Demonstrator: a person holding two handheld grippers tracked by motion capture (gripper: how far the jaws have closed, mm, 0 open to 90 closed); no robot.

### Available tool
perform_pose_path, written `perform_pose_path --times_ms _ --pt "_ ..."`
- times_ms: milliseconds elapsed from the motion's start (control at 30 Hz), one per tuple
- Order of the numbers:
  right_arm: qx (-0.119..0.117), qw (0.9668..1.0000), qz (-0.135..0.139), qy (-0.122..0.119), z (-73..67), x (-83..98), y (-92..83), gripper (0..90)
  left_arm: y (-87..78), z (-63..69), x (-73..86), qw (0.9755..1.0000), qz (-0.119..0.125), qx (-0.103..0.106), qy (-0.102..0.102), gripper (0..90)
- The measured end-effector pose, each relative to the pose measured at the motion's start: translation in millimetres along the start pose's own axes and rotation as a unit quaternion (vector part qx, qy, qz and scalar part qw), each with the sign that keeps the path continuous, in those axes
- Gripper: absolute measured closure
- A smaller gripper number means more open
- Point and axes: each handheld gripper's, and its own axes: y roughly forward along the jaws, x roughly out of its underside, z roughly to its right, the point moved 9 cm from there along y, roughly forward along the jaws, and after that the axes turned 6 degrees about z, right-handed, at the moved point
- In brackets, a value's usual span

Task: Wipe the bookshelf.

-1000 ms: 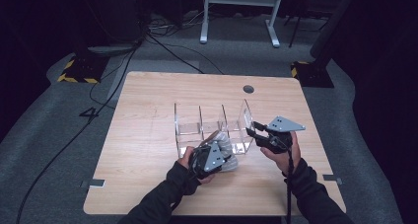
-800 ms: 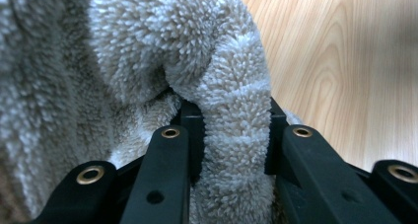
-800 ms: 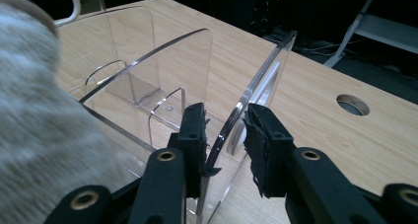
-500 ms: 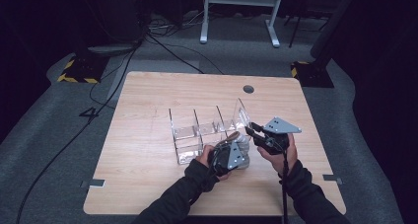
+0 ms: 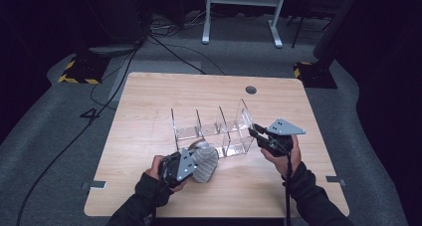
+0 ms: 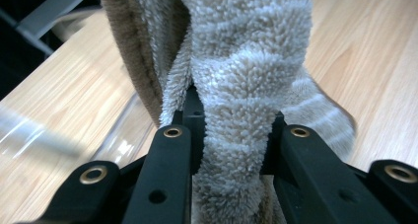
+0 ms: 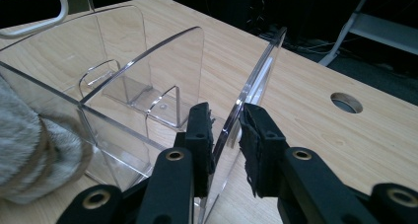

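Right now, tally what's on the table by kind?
Clear acrylic organiser: 1
Fuzzy striped grey cloth: 1
Handheld grippers: 2, left gripper and right gripper
Total: 4

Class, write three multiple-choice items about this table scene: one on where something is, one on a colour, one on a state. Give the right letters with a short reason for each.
1. Where does the clear organiser stand?
A. on the wooden table
B. on the floor
C. on a chair

2. What colour is the fluffy cloth in the left gripper?
A. bright red
B. grey and beige
C. dark blue

3. What is the right gripper doing?
A. hanging free above the table
B. lying flat on the table
C. straddling the organiser's end wall

Answers:
1 A, the high view shows it standing on the tabletop.
2 B, the left gripper view shows grey stripes with a beige edge.
3 C, the right gripper view shows the clear wall between its jaws.
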Motion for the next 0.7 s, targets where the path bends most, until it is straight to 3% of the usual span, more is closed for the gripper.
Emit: perform_pose_path --times_ms 167,333,500,633,700 --pt "-0.009 0.9999 0.001 0.008 -4.3 -0.8 -4.4 74.7 3.9 -9.0 0.4 0.9999 -0.001 -0.017 0.000 75.2" --pt "-0.021 0.9995 -0.001 0.023 -9.8 -1.4 -8.6 75.0 28.0 -3.7 -16.3 1.0000 0.006 -0.004 0.005 75.1" --pt "-0.018 0.9995 -0.002 0.027 -10.7 -1.6 -8.7 75.0 64.8 26.9 -48.8 0.9991 0.029 0.028 0.013 75.2" --pt "-0.019 0.9995 -0.001 0.027 -10.6 -1.5 -8.5 75.0 102.5 57.8 -74.6 0.9974 0.040 0.050 0.031 75.4" --pt "-0.019 0.9994 -0.001 0.027 -10.9 -1.6 -8.4 75.0 115.7 67.0 -82.4 0.9970 0.042 0.054 0.037 75.4"
